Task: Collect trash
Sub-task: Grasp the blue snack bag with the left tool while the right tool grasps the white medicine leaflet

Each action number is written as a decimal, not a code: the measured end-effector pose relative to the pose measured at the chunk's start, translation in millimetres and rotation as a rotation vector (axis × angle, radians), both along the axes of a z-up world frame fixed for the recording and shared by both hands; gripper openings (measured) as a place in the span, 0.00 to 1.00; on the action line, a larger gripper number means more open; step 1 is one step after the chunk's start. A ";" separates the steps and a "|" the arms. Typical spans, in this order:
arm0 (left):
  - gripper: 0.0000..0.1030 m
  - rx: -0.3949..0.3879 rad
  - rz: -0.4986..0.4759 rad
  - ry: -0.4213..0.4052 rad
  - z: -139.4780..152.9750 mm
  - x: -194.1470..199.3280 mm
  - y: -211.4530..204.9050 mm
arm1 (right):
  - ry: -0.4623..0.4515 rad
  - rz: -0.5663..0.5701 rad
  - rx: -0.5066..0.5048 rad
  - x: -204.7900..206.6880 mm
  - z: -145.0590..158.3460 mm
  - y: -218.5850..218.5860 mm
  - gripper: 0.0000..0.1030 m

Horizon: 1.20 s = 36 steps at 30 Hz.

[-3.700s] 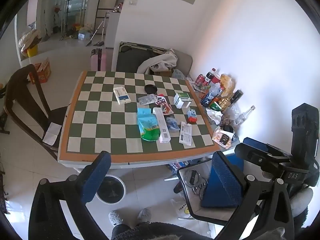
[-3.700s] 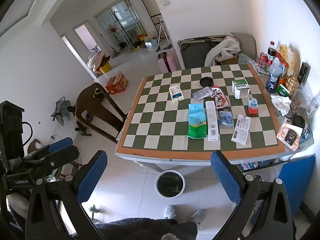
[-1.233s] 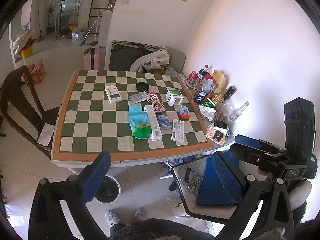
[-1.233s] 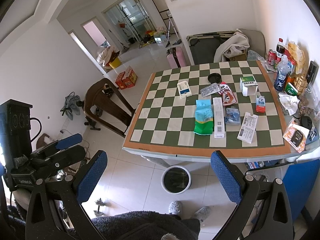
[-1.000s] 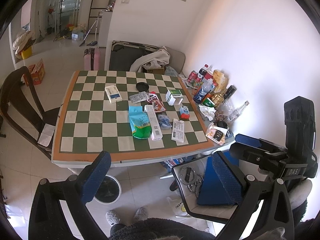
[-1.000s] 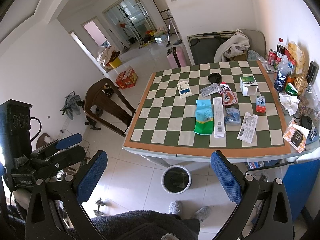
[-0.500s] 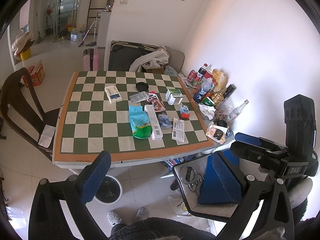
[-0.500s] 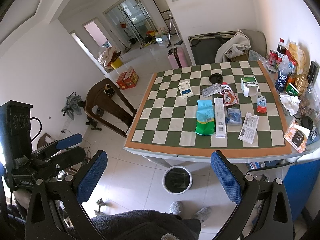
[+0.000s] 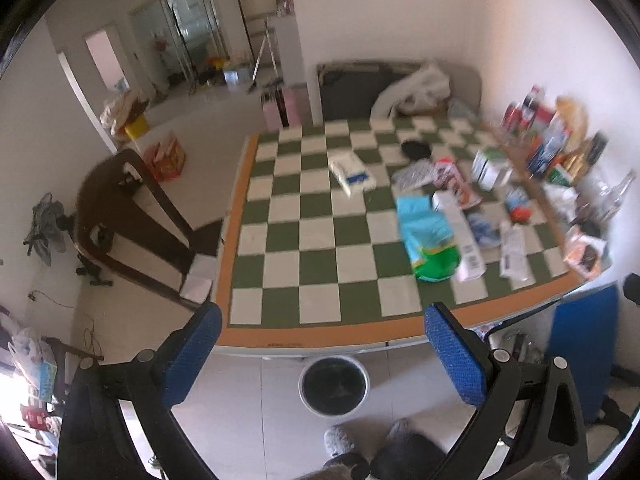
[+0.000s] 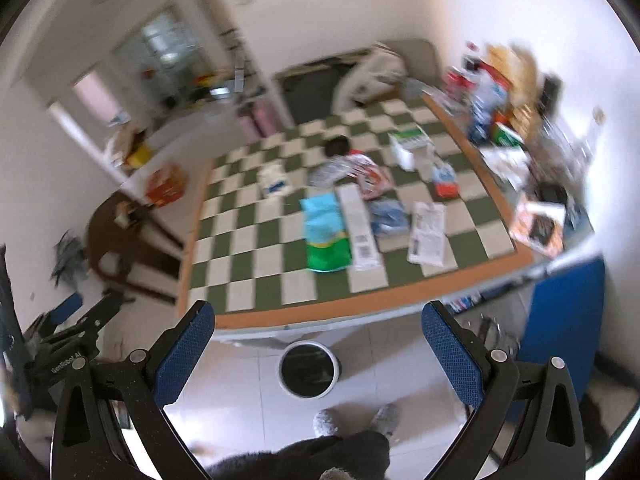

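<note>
Trash lies on the green-and-white checkered table [image 9: 280, 248]: a blue-green bag [image 9: 428, 236], a long white box [image 9: 460, 232], a white-blue box [image 9: 352, 172], a paper slip [image 9: 514, 252] and small wrappers. A round bin [image 9: 334, 386] stands on the floor under the table's near edge. My left gripper [image 9: 324, 356] is open and empty, held high in front of the table. My right gripper [image 10: 320, 352] is open and empty above the bin [image 10: 310, 368]. The bag [image 10: 326, 236] and paper slip [image 10: 428, 232] show blurred in the right wrist view.
Bottles and cans [image 9: 548, 136] crowd the table's right edge by the wall. A dark wooden chair [image 9: 132, 224] stands left of the table. A blue chair [image 9: 580, 344] stands at the right corner. A folding bed [image 9: 360, 88] lies behind the table.
Both grippers swung and moved closer to the table; the left view turned left, so the table now sits more to the right. Both views are motion-blurred. The jaws stayed open.
</note>
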<state>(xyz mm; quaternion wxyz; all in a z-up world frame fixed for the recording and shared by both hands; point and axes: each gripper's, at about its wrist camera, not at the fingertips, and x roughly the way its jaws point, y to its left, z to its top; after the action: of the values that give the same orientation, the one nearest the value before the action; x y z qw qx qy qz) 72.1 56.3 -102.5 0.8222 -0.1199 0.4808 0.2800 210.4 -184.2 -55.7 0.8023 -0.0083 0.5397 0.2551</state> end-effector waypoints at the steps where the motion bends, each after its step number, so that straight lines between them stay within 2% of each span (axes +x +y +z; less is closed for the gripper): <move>1: 1.00 -0.017 0.007 0.028 -11.2 8.0 5.6 | 0.022 -0.036 0.001 17.6 -17.4 -10.5 1.00; 6: 1.00 -0.146 0.004 0.140 -67.4 67.8 17.4 | 0.118 -0.200 -0.074 65.5 -97.4 -24.0 0.99; 9: 1.00 -0.236 0.006 0.201 -101.7 112.7 17.2 | 0.141 -0.252 -0.130 106.5 -136.1 -33.5 0.97; 14: 1.00 -0.425 0.047 0.307 -166.6 198.0 26.9 | 0.237 -0.273 -0.171 183.0 -204.5 -32.0 0.97; 18: 1.00 -0.505 0.064 0.363 -209.6 264.5 33.1 | 0.316 -0.264 -0.210 236.0 -252.8 -23.0 0.97; 21: 1.00 -0.539 0.081 0.407 -235.0 293.7 35.5 | 0.346 -0.260 -0.228 261.5 -273.1 -16.3 0.97; 27: 0.97 -0.528 0.080 0.477 -259.4 306.7 33.4 | 0.395 -0.213 -0.263 290.6 -301.4 1.6 0.97; 33: 0.97 -0.395 0.071 0.548 -262.8 277.4 48.3 | 0.412 -0.190 -0.291 300.6 -321.0 14.0 0.97; 36: 0.97 -0.403 0.090 0.567 -270.8 264.4 59.6 | 0.419 -0.178 -0.310 301.8 -335.9 24.7 0.97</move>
<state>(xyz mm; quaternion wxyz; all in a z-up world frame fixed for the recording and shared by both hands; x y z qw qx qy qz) 336.5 115.9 -373.3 0.6026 -0.2183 0.7299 0.2376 512.2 -159.5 -391.7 0.6816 -0.0305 0.7250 0.0943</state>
